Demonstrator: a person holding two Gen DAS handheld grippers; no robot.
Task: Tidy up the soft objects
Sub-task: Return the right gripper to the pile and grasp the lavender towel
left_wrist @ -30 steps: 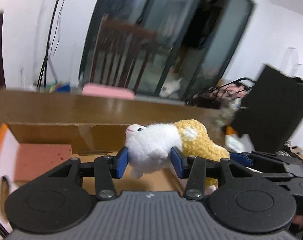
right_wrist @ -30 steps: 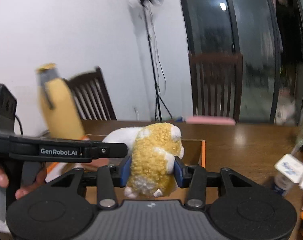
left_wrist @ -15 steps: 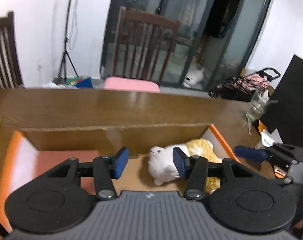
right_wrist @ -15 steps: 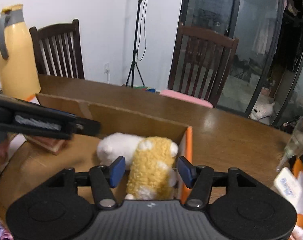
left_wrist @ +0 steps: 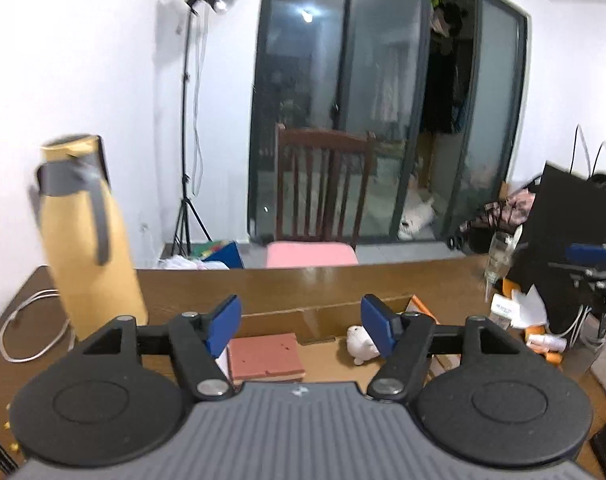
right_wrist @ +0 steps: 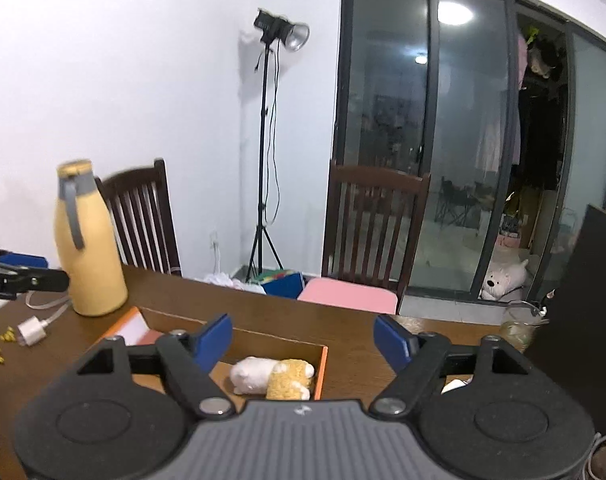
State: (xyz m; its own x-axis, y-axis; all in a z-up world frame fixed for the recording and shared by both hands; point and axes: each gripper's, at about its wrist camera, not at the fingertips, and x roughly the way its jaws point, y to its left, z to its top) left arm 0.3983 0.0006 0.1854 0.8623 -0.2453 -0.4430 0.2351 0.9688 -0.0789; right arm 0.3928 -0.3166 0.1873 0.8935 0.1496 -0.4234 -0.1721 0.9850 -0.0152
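Tabletop (right_wrist: 363,336): brown wood, glossy, its far edge facing a chair with a pink seat (right_wrist: 347,295).
Room: white wall, light stand (right_wrist: 265,152) in the corner, dark glass sliding doors (right_wrist: 431,152).
Cardboard box (right_wrist: 321,368): open-topped, orange rim, lying on the tabletop.
Plush toy (right_wrist: 273,376): white and yellow, lying inside the box against its right wall; a reddish block (left_wrist: 265,356) lies well to its left.
Yellow jug (right_wrist: 87,248): upright near the left tabletop edge, a white cable (right_wrist: 35,330) beside it.
Left hand-held gripper (left_wrist: 301,322): fingers spread wide, nothing between them, above the box.
Right hand-held gripper (right_wrist: 305,340): fingers spread wide, holding nothing, above the box.
Right side: black panel (right_wrist: 583,312) and clutter crowd the tabletop edge.
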